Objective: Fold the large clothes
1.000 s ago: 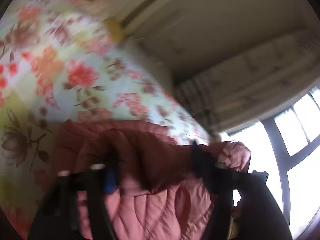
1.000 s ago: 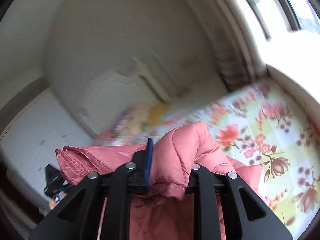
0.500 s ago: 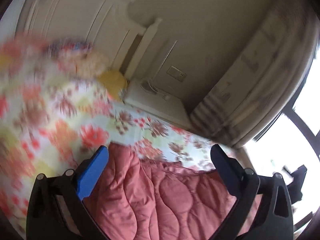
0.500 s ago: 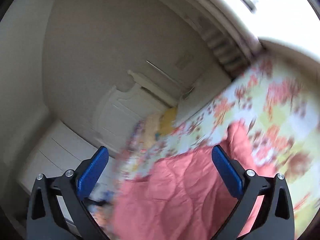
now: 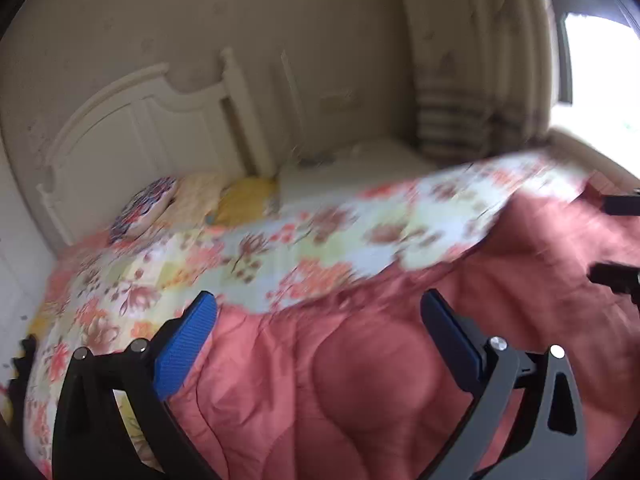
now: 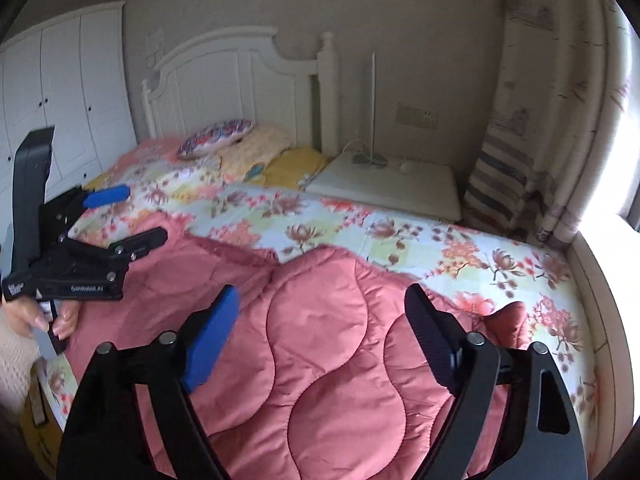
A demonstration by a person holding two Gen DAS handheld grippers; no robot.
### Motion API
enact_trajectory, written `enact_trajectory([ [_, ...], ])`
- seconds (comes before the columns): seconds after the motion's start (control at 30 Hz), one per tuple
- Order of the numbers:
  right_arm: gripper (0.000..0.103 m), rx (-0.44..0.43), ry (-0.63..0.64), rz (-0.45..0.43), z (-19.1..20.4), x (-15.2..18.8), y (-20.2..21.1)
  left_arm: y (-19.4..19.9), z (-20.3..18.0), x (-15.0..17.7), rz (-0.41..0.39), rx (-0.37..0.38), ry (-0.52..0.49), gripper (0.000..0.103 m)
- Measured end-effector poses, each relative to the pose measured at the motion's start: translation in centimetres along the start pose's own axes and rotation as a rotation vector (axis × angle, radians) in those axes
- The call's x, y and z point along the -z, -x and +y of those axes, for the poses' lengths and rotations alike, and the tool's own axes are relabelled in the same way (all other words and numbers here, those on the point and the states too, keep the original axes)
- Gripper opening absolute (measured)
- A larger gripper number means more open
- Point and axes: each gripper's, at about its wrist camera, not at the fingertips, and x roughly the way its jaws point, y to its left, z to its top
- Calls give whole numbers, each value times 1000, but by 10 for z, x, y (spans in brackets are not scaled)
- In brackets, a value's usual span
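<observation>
Both grippers wide, empty. Jacket [image 6: 320, 344] flat on bed [image 6: 400, 232], below and ahead of right gripper [image 6: 320, 336]; left gripper [image 5: 316, 332] hovers over its left part.

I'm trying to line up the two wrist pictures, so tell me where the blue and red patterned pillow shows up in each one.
Left wrist view: the patterned pillow lies at left of centre, blurred, at the foot of the white headboard.
Right wrist view: the pillow lies upper left of centre, sharp, below the headboard.
Shared landmark: the yellow pillow, just right of it in both.
</observation>
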Motion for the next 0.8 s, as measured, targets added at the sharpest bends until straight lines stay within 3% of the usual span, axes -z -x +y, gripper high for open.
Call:
enact_trajectory([
  [0.03,80,34,43,38,2,8,-14,-15,0,5,61,-13,13,101],
  [0.07,80,71,76,72,8,14,-27,-40,6,11,151,28,69,101],
  [0.1,80,159,123,191,5,36,-64,-51,13,12,197,76,125,101],
  [0.13,81,142,93,248,-3,51,-85,-53,18,11,207,85,155,101],
  [0.17,81,61,-25,234,-20,57,-90,-54,23,11,203,75,180,101],
  [0.23,79,71,-108,242,-36,55,-89,-52,24,13,194,69,189,101],
  [0.43,77,123,-97,242,-30,58,-83,-52,22,13,195,57,180,101],
  [0.5,76,155,-71,192,-18,41,-60,-51,22,13,195,56,179,101],
  [0.57,76,90,-30,112,1,22,-39,-52,23,13,195,58,181,101],
  [0.63,75,37,14,94,18,12,-37,-52,23,13,196,60,182,101],
  [0.7,75,-16,87,131,37,10,-53,-52,26,12,199,71,193,101],
  [0.8,77,-34,92,284,42,28,-107,-36,35,8,188,34,219,99],
])
